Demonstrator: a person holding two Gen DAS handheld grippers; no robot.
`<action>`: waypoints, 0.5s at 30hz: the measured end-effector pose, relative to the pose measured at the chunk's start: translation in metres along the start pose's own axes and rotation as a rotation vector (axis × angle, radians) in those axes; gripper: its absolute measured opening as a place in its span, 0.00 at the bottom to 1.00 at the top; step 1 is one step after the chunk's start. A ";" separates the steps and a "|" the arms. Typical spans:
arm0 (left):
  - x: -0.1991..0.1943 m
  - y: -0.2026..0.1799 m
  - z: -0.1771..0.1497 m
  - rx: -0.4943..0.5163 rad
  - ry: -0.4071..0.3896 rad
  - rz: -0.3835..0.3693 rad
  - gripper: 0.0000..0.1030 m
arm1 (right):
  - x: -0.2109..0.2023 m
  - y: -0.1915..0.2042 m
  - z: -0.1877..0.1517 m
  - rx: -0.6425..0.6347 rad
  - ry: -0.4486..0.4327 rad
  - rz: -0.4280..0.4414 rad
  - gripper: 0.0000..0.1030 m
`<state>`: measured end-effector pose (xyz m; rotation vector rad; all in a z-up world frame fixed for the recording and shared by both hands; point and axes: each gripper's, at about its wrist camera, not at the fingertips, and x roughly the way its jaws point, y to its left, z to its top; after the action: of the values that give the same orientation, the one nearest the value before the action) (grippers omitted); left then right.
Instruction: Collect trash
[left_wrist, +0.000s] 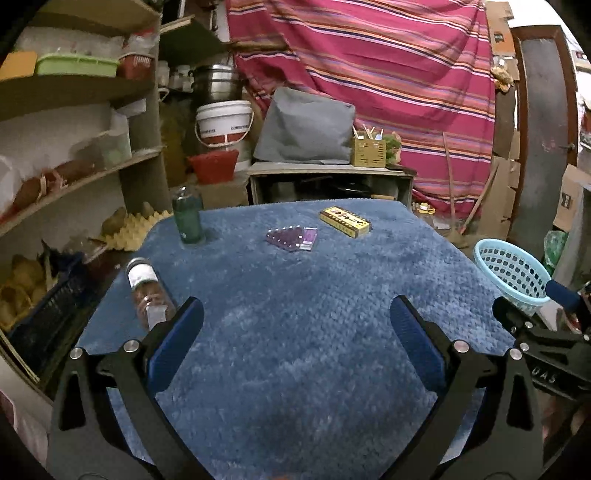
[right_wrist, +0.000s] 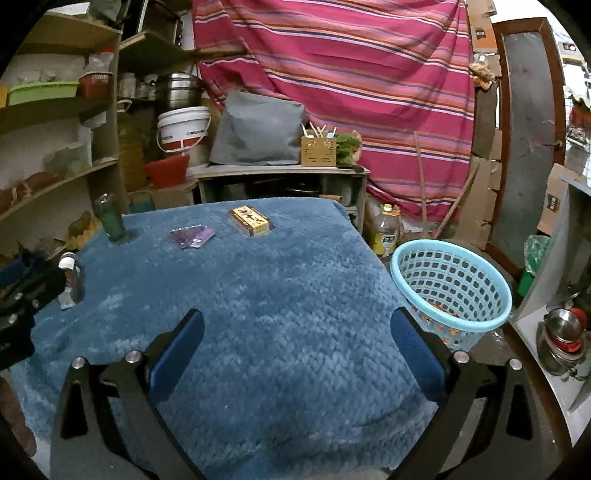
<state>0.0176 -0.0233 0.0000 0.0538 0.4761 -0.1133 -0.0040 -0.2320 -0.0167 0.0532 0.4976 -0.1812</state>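
Left gripper (left_wrist: 297, 314): blue-padded fingers spread wide with nothing between them, hovering over the near part of the blue cloth; its black frame also shows at the left edge of the right wrist view
Right gripper (right_wrist: 297, 325): fingers spread wide and holding nothing, above the near right part of the table; its black body shows at the right edge of the left wrist view
Table cover (left_wrist: 295, 295): fluffy blue cloth spread over the whole tabletop
Yellow box (left_wrist: 344, 220): flat printed carton lying on the far side of the cloth, right of centre
Purple packet (left_wrist: 292, 238): flat shiny wrapper lying just left of the yellow box, apart from it
Green bottle (left_wrist: 187, 218): upright at the far left corner of the cloth, well apart from the packet
Small bottle (left_wrist: 147, 291): clear, with a white label, lying on its side near the left edge of the cloth, just ahead of the left gripper's left finger (left_wrist: 177, 339); cannot tell whether they touch
Basket (right_wrist: 450, 291): light blue perforated plastic, standing off the right edge of the table, lower than the tabletop; some orange bits show at its bottom
Backdrop: red striped cloth (left_wrist: 388, 74) hanging behind, wooden shelves (left_wrist: 74, 92) on the left, white bucket (left_wrist: 223, 123) beside a grey cushion (left_wrist: 306, 127)
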 end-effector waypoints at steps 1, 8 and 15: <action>0.000 0.002 -0.002 0.000 0.000 0.011 0.95 | -0.001 0.003 -0.001 0.002 0.000 -0.002 0.96; -0.004 0.005 -0.012 -0.005 0.007 0.032 0.95 | -0.016 0.015 -0.005 -0.015 -0.035 -0.024 0.96; -0.005 0.000 -0.014 0.005 0.003 0.033 0.95 | -0.023 0.021 -0.010 -0.019 -0.038 -0.005 0.96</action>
<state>0.0063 -0.0217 -0.0104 0.0670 0.4777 -0.0817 -0.0245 -0.2065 -0.0140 0.0302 0.4615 -0.1818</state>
